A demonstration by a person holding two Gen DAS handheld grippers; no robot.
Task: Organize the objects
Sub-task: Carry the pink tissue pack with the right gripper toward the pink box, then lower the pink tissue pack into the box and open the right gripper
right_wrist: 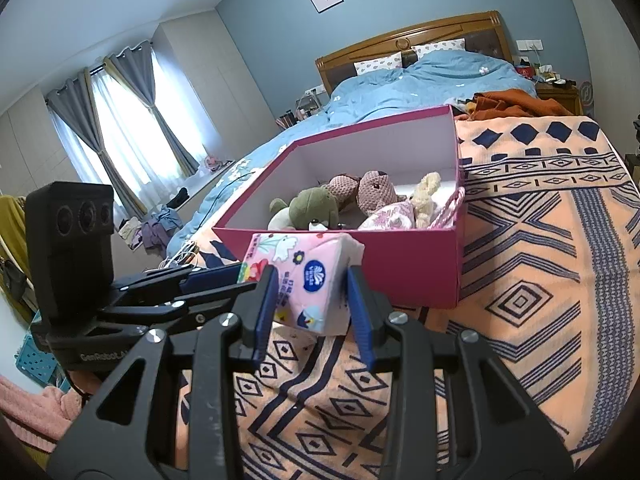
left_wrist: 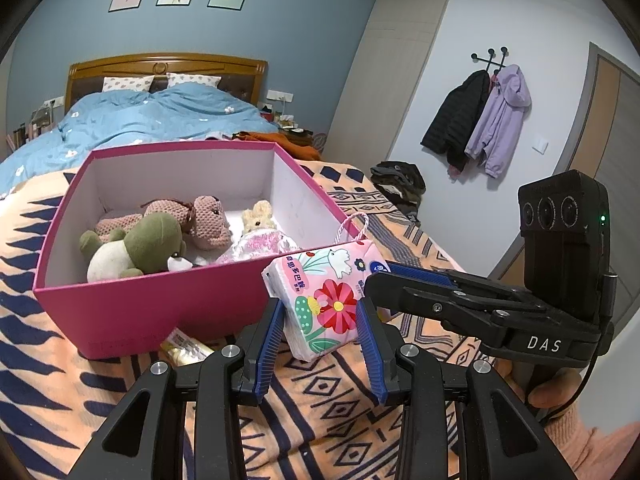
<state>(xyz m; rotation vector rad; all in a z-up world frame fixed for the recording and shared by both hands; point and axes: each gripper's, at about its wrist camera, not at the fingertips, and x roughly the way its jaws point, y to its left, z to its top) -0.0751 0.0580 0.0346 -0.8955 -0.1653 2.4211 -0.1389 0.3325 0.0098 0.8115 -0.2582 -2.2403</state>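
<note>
A pink floral tissue pack (left_wrist: 326, 280) hangs just above the patterned blanket, in front of the magenta box (left_wrist: 160, 304). My left gripper (left_wrist: 320, 320) is shut on its lower part, blue pads pressing both sides. My right gripper (left_wrist: 380, 280) comes in from the right and clamps the pack's far end. In the right wrist view the right gripper (right_wrist: 312, 296) is shut on the tissue pack (right_wrist: 308, 268), and the left gripper (right_wrist: 236, 276) holds it from the left. The box (right_wrist: 400, 272) contains a green plush (left_wrist: 148, 244), a pink knitted plush (left_wrist: 204, 220), a cream bunny (left_wrist: 260, 216) and a floral pouch (left_wrist: 264, 242).
A small yellow packet (left_wrist: 186, 350) lies against the box's front wall. The orange and navy blanket (right_wrist: 520, 280) covers the bed's foot, and a blue duvet (left_wrist: 160, 116) lies behind. Coats (left_wrist: 480, 120) hang on the right wall, with clothes on the floor (left_wrist: 400, 184) below.
</note>
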